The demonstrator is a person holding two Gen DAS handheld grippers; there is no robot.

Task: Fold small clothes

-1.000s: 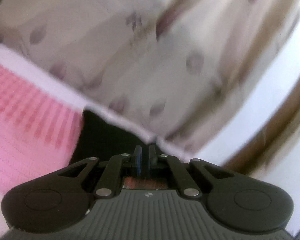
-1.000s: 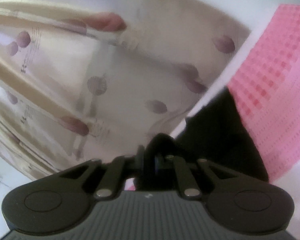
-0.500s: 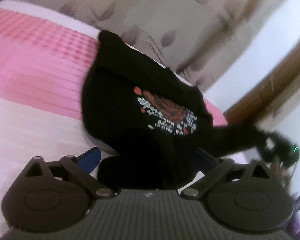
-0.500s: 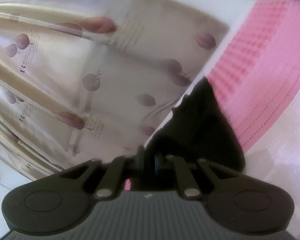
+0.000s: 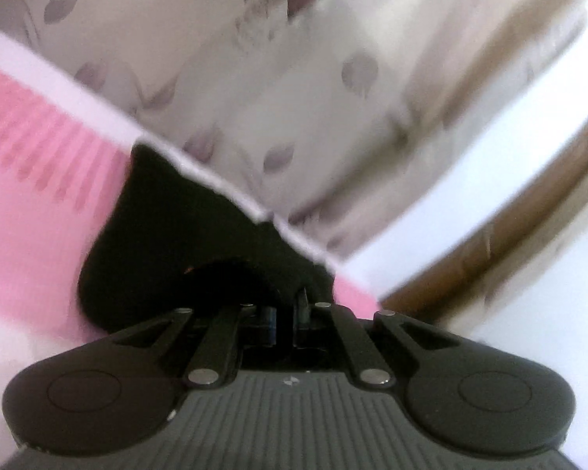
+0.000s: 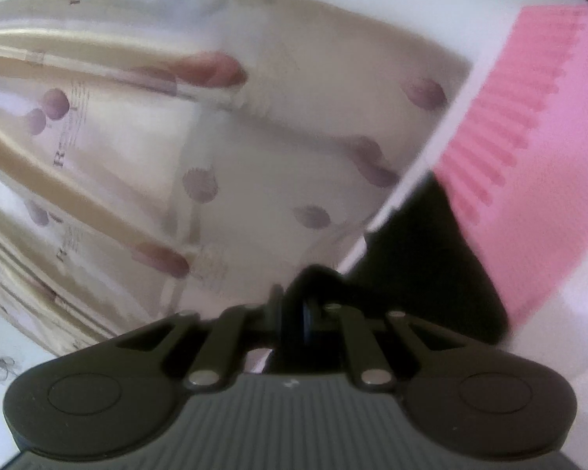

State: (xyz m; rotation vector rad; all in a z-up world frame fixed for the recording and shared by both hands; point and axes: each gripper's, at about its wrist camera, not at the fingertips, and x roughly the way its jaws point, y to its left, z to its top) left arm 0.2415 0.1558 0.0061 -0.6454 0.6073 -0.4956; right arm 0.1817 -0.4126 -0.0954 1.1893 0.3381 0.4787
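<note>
Cloth of the black garment (image 5: 184,235) is pinched in both shut grippers, left (image 5: 284,323) and right (image 6: 294,313), the left jaws just closed. Judged mid-fold; next, both edges should be carried together across the bed (image 5: 31,196).

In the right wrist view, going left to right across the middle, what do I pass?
Patterned curtain → white edge strip of the bed cover → black garment → pink bed cover.
</note>
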